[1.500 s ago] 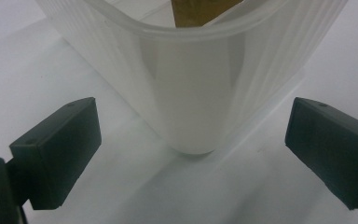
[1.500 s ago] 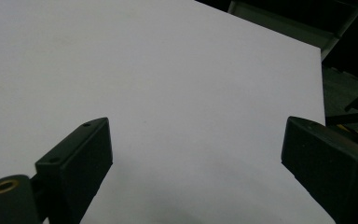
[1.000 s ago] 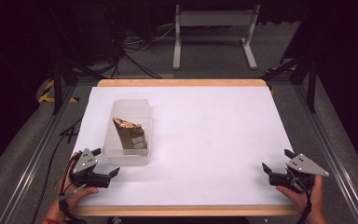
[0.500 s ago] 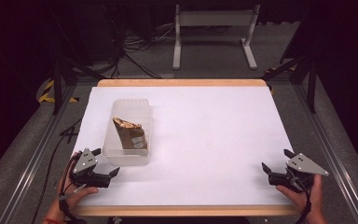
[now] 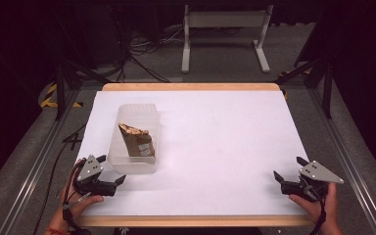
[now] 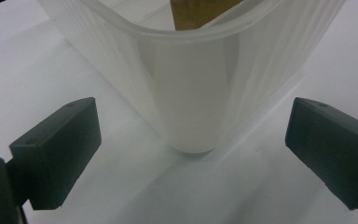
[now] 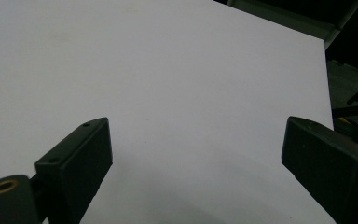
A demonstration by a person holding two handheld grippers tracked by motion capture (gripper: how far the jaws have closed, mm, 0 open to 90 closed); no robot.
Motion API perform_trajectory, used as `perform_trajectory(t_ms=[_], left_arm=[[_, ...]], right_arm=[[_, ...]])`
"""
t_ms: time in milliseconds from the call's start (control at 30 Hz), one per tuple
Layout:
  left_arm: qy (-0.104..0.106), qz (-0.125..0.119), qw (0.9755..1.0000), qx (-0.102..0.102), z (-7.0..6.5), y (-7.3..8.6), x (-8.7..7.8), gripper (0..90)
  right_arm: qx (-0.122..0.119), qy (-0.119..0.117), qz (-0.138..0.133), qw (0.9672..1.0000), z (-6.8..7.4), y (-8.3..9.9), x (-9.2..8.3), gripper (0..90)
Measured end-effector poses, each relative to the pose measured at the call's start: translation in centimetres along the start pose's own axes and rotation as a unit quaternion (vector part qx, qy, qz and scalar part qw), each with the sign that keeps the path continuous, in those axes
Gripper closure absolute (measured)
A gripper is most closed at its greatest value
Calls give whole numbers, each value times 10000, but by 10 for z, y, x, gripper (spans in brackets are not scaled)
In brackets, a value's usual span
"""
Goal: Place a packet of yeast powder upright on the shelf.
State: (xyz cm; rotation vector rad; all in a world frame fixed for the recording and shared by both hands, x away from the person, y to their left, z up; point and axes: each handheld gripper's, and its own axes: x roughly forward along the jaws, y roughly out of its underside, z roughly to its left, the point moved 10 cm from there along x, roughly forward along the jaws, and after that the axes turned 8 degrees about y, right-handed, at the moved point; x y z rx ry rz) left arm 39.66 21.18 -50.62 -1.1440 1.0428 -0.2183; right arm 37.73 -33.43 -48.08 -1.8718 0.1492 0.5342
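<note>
White sheet-covered table with a wooden edge (image 5: 215, 147): it lies under both of my claws, bare ahead of my right one.

Translucent ribbed plastic tub, oblong with rounded corners (image 5: 133, 137): it stands just ahead of my left claw, its near corner centred between that claw's jaws in the left gripper view (image 6: 191, 93). I cannot tell whether the corner touches either jaw; it appears clear of both.

Brown crumpled paper packet with a dark label (image 5: 136, 141): it leans inside the tub, beyond the wall nearest my left claw.

My left claw (image 5: 108, 182): spread wide, holding nothing, low at the table's near edge.

My right claw (image 5: 288, 179): spread wide, holding nothing, far to the side of the tub.

Risks, as I judge them: the tub looks light and thin-walled. Pushing my left claw forward could slide it away instead of seating it. Pinching on the rounded corner could squeeze it out sideways or buckle the wall, and a tilt could tip the packet over.
</note>
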Motion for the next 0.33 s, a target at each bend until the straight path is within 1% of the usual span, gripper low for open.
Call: perform_trajectory(t_ms=[167, 333], left_arm=[[23, -14, 10000, 5, 0, 0, 0, 43], [39, -37, 10000, -12, 2, -1, 1, 43]], right_arm=[[-37, 5, 16, 10000, 0, 0, 0, 92], [-13, 9, 28, 10000, 1, 1, 0, 90]])
